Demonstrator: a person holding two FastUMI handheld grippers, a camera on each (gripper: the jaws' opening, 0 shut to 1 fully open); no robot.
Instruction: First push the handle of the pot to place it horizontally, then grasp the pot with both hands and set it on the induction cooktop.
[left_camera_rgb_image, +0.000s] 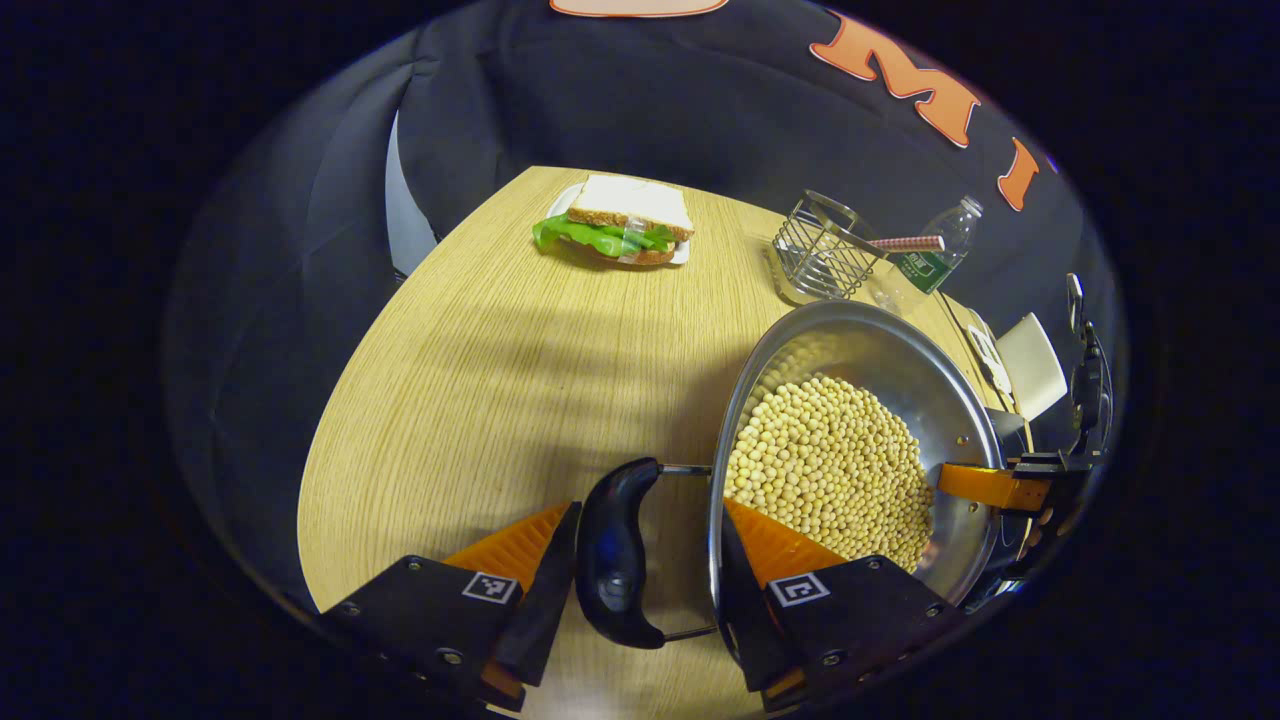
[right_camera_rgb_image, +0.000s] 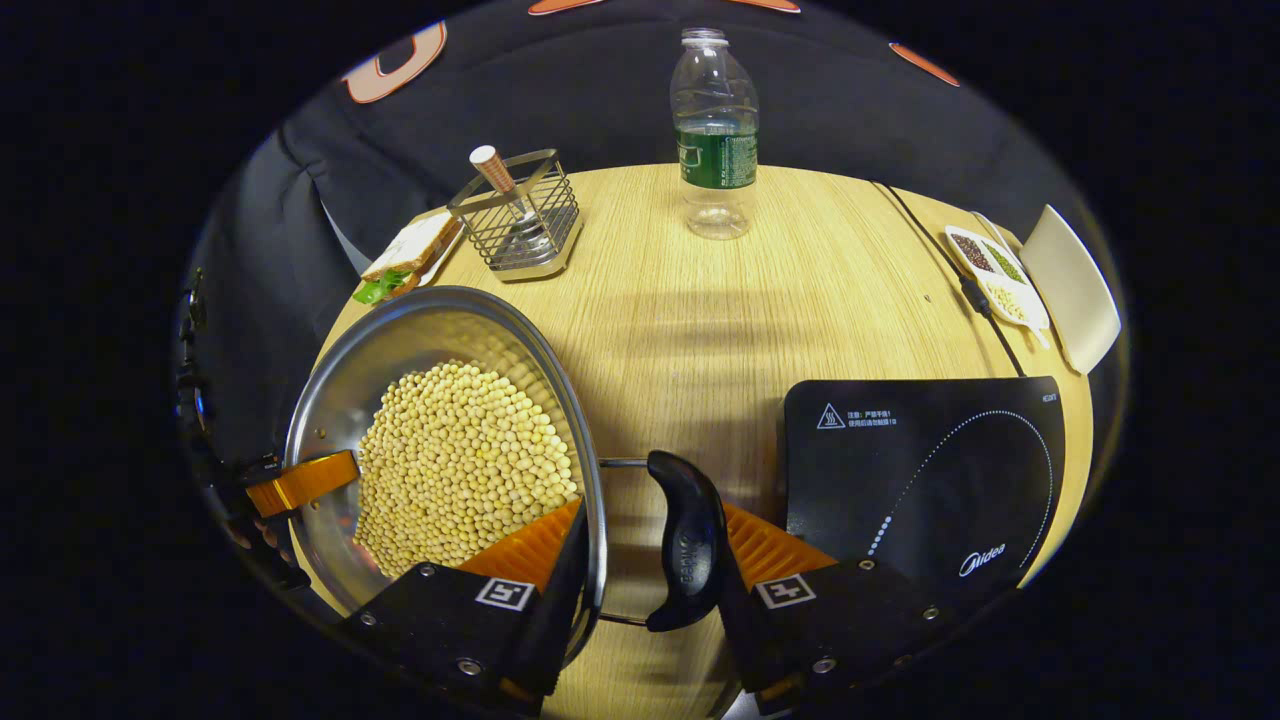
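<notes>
My left gripper (left_camera_rgb_image: 645, 560) straddles one side of the pot (left_camera_rgb_image: 900, 370): one finger sits inside the rim against the beans (left_camera_rgb_image: 830, 470), the other outside the black loop handle (left_camera_rgb_image: 612, 555), and the jaws look narrow but I cannot tell whether both fingers press yet. My right gripper (right_camera_rgb_image: 650, 565) does the same on the opposite side, one finger inside the wall, one just outside the other handle (right_camera_rgb_image: 688, 540), which lies level. The pot stands on the table (right_camera_rgb_image: 700, 300), beside the cooktop (right_camera_rgb_image: 920, 470) and not yet on it. My worry is the lift: the steel wall is thin, smooth and curved, so a finger could slide along it, and the handles hang on thin wire, so they may swing if squeezed unevenly. The beans are small, round, dry and piled loosely nearly to the rim; if one side rises ahead of the other they will roll and spill over the lip. The cooktop is flat, glossy glass, so the pot could skate on touching down off-centre. Its cable (right_camera_rgb_image: 975, 300) runs along the wood grain nearby, and could catch me.
</notes>
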